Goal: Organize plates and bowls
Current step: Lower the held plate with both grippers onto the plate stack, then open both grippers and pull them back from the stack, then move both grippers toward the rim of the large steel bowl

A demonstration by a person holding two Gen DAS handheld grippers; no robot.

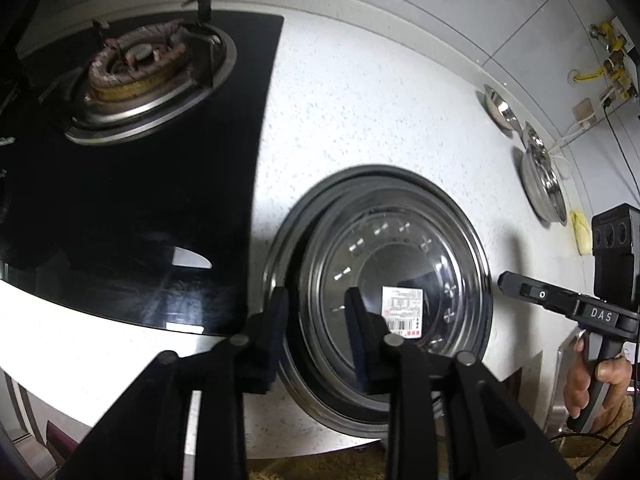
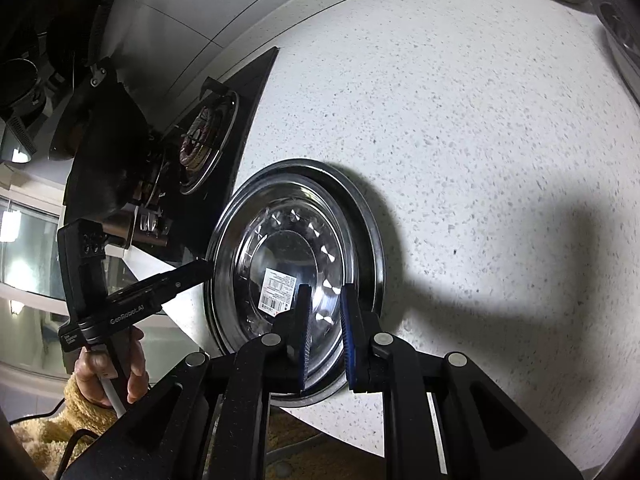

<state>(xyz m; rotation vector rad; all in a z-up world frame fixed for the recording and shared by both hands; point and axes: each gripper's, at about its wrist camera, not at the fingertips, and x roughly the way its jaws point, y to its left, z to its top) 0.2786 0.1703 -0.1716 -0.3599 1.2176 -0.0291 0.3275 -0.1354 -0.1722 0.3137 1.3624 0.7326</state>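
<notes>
I have both grippers at the stack of steel dishes near the front edge of the white speckled countertop [image 2: 460,128], just right of the black glass stove [image 1: 140,208]. The stack is a steel bowl [image 1: 396,276] with a barcode sticker [image 1: 402,312] on its bottom, nested in a wider steel plate [image 1: 486,264] whose rim shows all around it.

My left gripper [image 1: 316,336] is partly open, its fingers straddling the stack's left rim: one outside the plate, one over the bowl's inside. I cannot tell whether the pads touch metal.

My right gripper [image 2: 325,336] is on the opposite side (its blue ribbed pads show clearly), also partly open, with the near right rim between the fingers; contact is not clear here either. In the left wrist view its fingertip [image 1: 506,280] sits just beside the plate's right edge.

Farther back along the wall lie a small steel bowl [image 1: 498,106] and another steel dish [image 1: 544,184], well apart from the stack.
</notes>
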